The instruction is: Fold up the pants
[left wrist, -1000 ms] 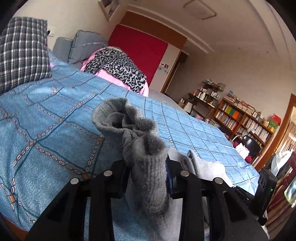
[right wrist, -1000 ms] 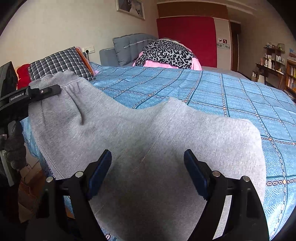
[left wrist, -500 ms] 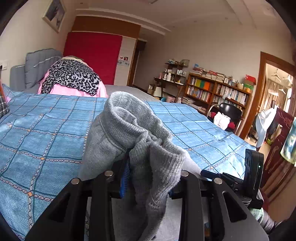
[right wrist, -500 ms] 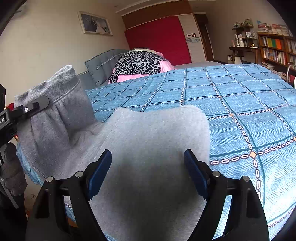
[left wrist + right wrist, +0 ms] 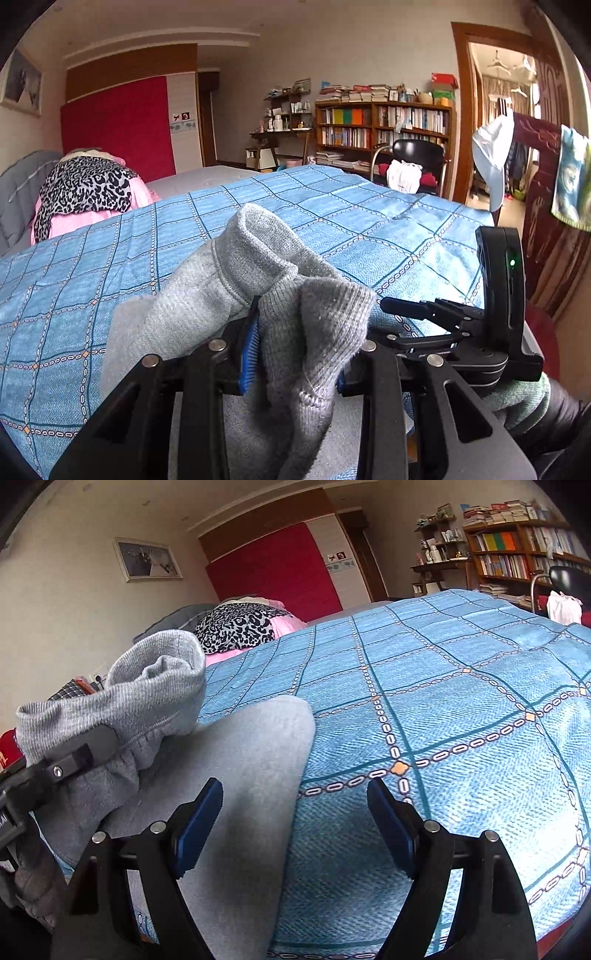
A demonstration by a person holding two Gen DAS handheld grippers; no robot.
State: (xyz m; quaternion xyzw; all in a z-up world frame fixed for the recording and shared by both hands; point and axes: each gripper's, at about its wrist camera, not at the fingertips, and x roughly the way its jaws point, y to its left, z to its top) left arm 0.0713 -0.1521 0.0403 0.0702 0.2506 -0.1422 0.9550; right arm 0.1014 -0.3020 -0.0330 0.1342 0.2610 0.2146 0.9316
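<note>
Clamping a bunched fold of grey pants [image 5: 280, 295], the left gripper [image 5: 295, 354] has its fingers [image 5: 248, 343] closed narrowly on the ribbed waistband, which stands up in a lump above the blue pads. The rest of the pants [image 5: 236, 775] lies flat on the bed [image 5: 369, 229], close to its near edge, on a blue checked cover.

In the right wrist view, the right gripper [image 5: 295, 812] hovers low over the bed with its fingers [image 5: 199, 819] spread wide and holding nothing. One finger is above the flat grey cloth; the other is above the bare blue cover just beside the cloth's edge. The left gripper [image 5: 70, 760] shows at the left side of this view, with the lifted waistband draped over it. In the left wrist view, the right gripper [image 5: 421, 308] appears just to the right of the held cloth, a small green light glowing on its black body.

At the head of the bed lies a leopard-print blanket [image 5: 81, 184] on pink bedding. Beyond the far side of the bed stand a bookshelf [image 5: 380, 122] and a black chair [image 5: 417, 151].
</note>
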